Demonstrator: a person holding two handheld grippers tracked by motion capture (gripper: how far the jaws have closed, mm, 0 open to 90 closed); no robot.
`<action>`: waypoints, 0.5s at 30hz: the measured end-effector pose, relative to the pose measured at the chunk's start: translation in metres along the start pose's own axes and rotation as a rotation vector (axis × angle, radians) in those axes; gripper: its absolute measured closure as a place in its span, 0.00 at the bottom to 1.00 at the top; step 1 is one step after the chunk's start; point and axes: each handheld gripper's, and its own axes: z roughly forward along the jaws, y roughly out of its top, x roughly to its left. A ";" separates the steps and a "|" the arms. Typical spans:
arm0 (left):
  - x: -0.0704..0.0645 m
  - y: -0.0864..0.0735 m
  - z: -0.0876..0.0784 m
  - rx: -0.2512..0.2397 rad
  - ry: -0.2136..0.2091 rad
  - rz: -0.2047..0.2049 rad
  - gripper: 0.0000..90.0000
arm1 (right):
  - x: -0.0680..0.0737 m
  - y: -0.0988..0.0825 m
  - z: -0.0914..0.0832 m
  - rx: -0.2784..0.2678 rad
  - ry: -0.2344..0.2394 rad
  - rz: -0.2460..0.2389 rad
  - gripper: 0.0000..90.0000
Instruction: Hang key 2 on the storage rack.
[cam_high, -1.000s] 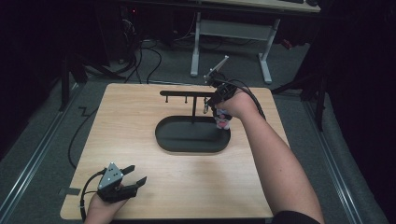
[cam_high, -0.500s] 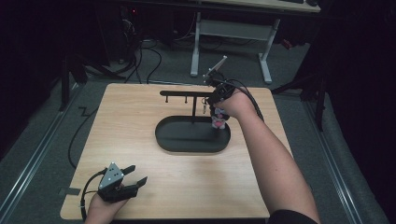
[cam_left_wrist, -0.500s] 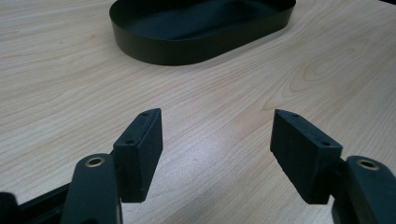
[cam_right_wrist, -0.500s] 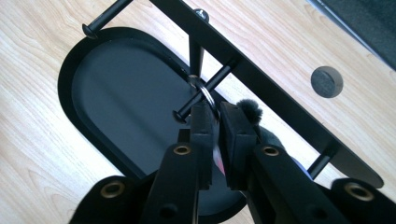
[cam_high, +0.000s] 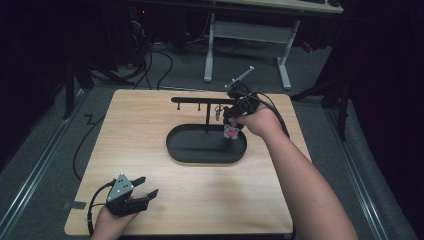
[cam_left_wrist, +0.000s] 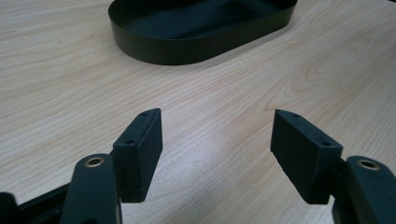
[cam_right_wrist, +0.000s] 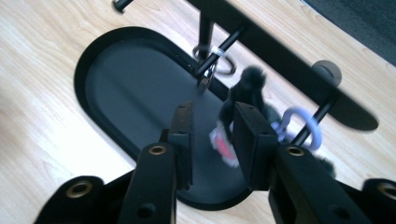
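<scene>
The wooden table (cam_high: 200, 190) carries a black oval tray (cam_high: 190, 150) with a peg rack (cam_high: 200, 100) standing in it. A fluffy keychain charm (cam_right_wrist: 243, 98) hangs from 1 peg by a pale ring (cam_right_wrist: 299, 123). It looks light, soft and squashy; the stiff ring seems the surer hold. The right gripper (cam_right_wrist: 212, 140) sits at the charm, jaws partly apart, clamping nothing I can see. The left gripper (cam_high: 142, 194) rests near the table's front edge, its 2 jaws spread wide.

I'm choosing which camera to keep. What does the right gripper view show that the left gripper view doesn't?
Right gripper view alone: the rack's bar with a metal ring on a peg, and a fuzzy black charm with a lilac clip beside the right gripper.
Left gripper view alone: the left gripper, wide open over bare wood.
Both: the black oval tray on the wooden table.
</scene>
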 end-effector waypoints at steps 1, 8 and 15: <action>0.000 0.000 0.000 0.006 -0.002 0.004 0.39 | 0.001 -0.003 -0.001 -0.006 0.000 -0.001 0.74; -0.003 0.001 0.004 0.012 0.000 0.008 0.39 | 0.009 -0.027 -0.007 -0.055 0.009 -0.016 0.61; -0.003 0.000 0.004 0.015 -0.001 0.011 0.39 | 0.008 -0.052 -0.013 -0.147 0.022 -0.001 0.47</action>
